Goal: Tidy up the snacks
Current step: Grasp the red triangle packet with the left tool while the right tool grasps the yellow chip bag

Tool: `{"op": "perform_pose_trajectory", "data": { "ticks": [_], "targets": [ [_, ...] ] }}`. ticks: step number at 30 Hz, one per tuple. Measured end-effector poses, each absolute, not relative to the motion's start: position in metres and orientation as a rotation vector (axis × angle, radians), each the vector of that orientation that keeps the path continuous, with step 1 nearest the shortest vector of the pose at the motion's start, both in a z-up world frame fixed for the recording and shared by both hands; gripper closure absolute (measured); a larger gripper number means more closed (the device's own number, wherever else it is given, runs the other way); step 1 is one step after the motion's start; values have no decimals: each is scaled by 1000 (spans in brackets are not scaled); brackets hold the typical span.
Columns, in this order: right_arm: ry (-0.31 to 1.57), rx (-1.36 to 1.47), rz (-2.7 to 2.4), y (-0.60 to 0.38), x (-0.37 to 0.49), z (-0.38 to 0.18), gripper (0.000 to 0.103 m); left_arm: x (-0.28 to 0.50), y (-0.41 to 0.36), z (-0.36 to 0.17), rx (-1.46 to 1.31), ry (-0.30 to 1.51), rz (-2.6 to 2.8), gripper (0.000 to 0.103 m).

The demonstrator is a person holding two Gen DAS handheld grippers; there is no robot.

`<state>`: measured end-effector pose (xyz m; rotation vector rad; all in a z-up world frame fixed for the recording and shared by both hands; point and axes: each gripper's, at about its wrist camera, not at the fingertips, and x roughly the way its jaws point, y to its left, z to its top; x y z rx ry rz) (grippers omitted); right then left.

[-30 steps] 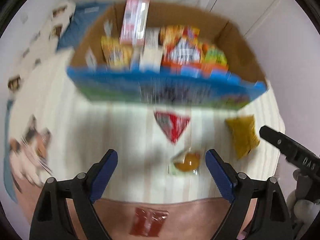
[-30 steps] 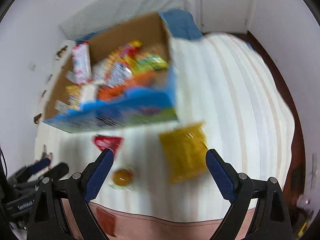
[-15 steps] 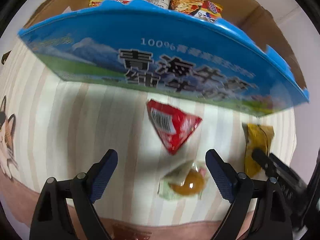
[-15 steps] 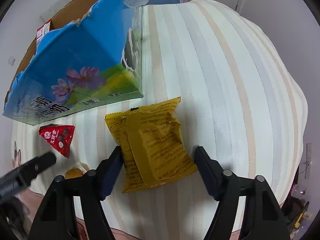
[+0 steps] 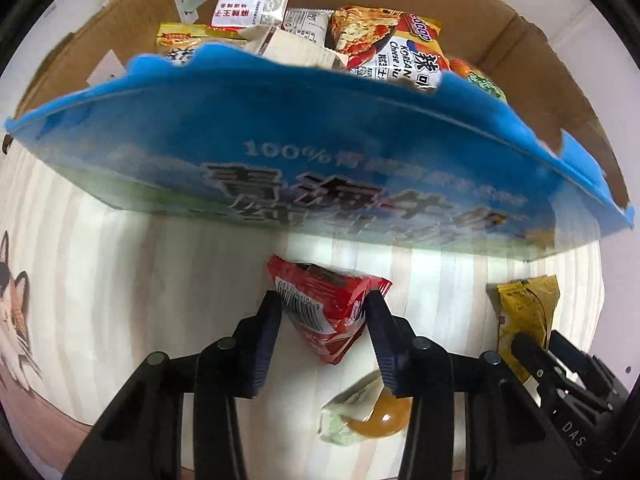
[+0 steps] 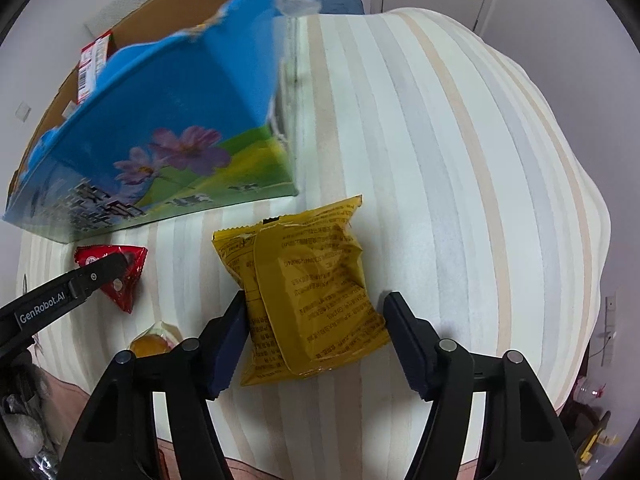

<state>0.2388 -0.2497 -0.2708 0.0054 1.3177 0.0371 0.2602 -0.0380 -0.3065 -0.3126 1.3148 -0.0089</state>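
My left gripper [image 5: 322,300] is shut on a red triangular snack packet [image 5: 326,314], its blue pads pressing both sides, just in front of the blue carton. The packet also shows in the right wrist view [image 6: 120,276]. My right gripper [image 6: 314,304] straddles a yellow snack bag [image 6: 308,288] lying on the striped cloth; its left pad touches the bag, the right pad stands slightly apart. The yellow bag also shows at the right of the left wrist view [image 5: 524,316]. The open blue carton [image 5: 320,152] holds several snack packs [image 5: 384,52].
A small clear-wrapped orange sweet [image 5: 374,412] lies on the striped cloth [image 6: 460,160] near the front edge, between the grippers. The carton [image 6: 160,128] stands at the back left. A cat print [image 5: 12,312] marks the cloth's left side.
My left gripper moved forward and closed on the red triangular packet. My right gripper narrowed around the yellow bag. Both views came closer to the cloth.
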Motion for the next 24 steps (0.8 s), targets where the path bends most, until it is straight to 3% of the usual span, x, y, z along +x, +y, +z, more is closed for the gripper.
{"op": "perform_pose_trajectory", "data": {
  "ticks": [15,24],
  "targets": [
    [1322,56,106,-235,139,-257,36,157,21,-289,-217,1343,11,62],
    [1447,81,29,-236,94,-303,30,116,48,-324,-260,1433,33,62]
  ]
}}
